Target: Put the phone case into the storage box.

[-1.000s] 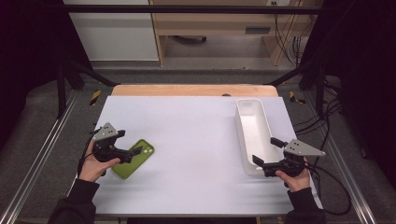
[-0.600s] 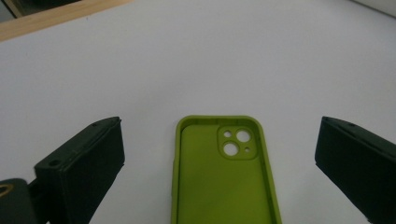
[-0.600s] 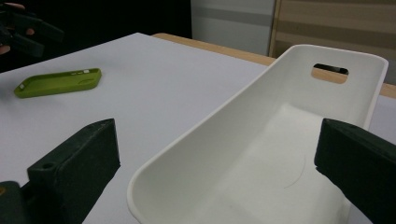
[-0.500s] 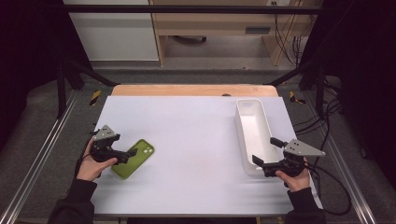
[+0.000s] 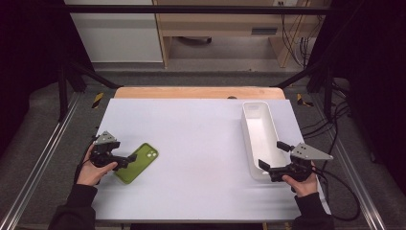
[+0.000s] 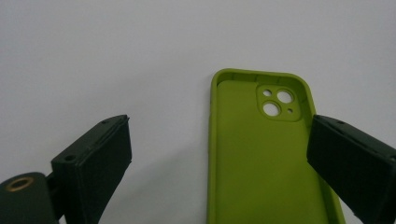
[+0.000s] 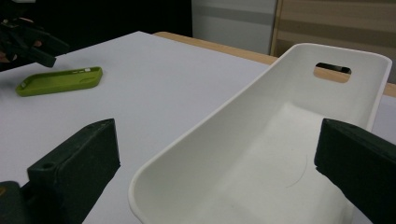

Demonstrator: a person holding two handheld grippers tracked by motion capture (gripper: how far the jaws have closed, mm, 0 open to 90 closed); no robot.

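I read no brand or writing on the green phone case [image 5: 137, 163]. It is soft-looking, matte, with rounded corners and camera holes, lying hollow side up on the white tabletop [image 5: 201, 143]. My left gripper [image 6: 219, 154] straddles it, jaws just closing, not pressing. My right gripper [image 7: 215, 163] is released around the glossy white bin [image 7: 280, 140].

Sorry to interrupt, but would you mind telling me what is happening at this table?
A person works with tongs in each hand. The left tongs hang over a green phone case lying hollow side up on the white table; their jaws have just been closing slightly, not gripping yet. The right tongs wait open at the near end of a white bin.
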